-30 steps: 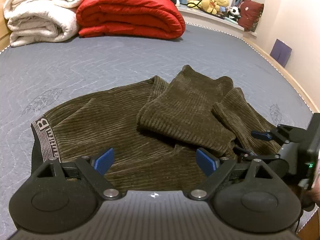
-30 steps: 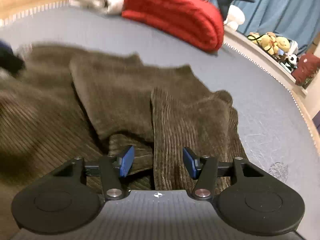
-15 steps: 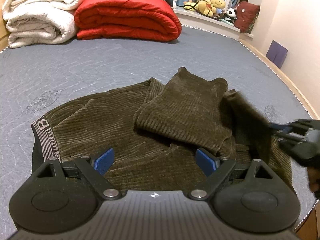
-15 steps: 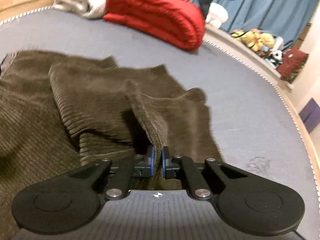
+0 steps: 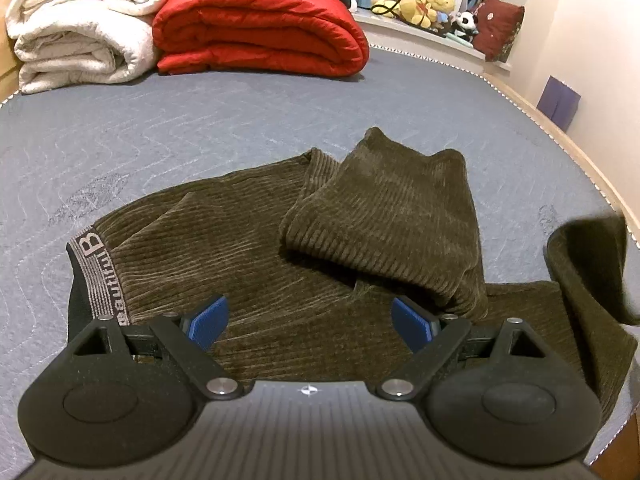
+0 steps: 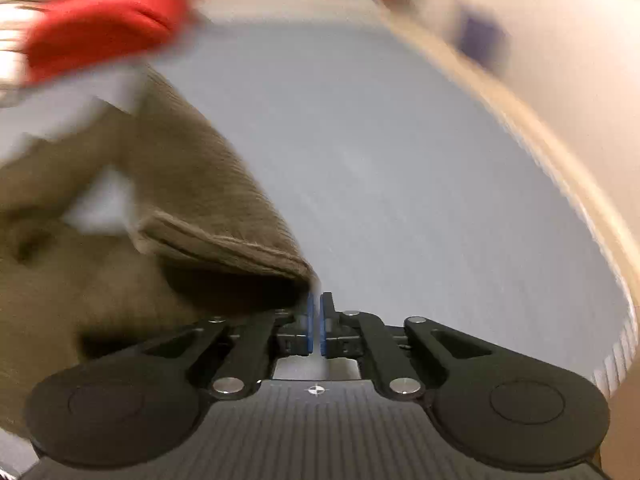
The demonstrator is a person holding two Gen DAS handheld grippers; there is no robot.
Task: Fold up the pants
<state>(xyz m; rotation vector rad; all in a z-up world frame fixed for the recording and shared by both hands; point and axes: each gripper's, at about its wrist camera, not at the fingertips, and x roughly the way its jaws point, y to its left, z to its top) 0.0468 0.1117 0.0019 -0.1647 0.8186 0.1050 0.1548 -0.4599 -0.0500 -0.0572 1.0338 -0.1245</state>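
1. The bed (image 5: 240, 128) has a grey quilted cover and carries everything here.
2. At its far end sit a folded red duvet (image 5: 260, 28) and, just beside it on the left, a rolled white blanket (image 5: 80, 28).
3. The pants (image 5: 280, 248), dark olive corduroy, lie crumpled in the middle of the bed, the waistband (image 5: 94, 276) with its lettered elastic at the left and one leg folded back on top.
4. The other leg (image 6: 208, 208) is lifted off the bed at the right, its hem hanging from the right gripper (image 6: 315, 322).
5. That gripper's jaws are pressed together on the hem's corner; its view is smeared with blur.
6. The left gripper (image 5: 310, 322) hovers over the pants near the waistband, jaws wide apart and gripping nothing.
7. Soft toys (image 5: 424, 4) crowd a ledge beyond the bed.
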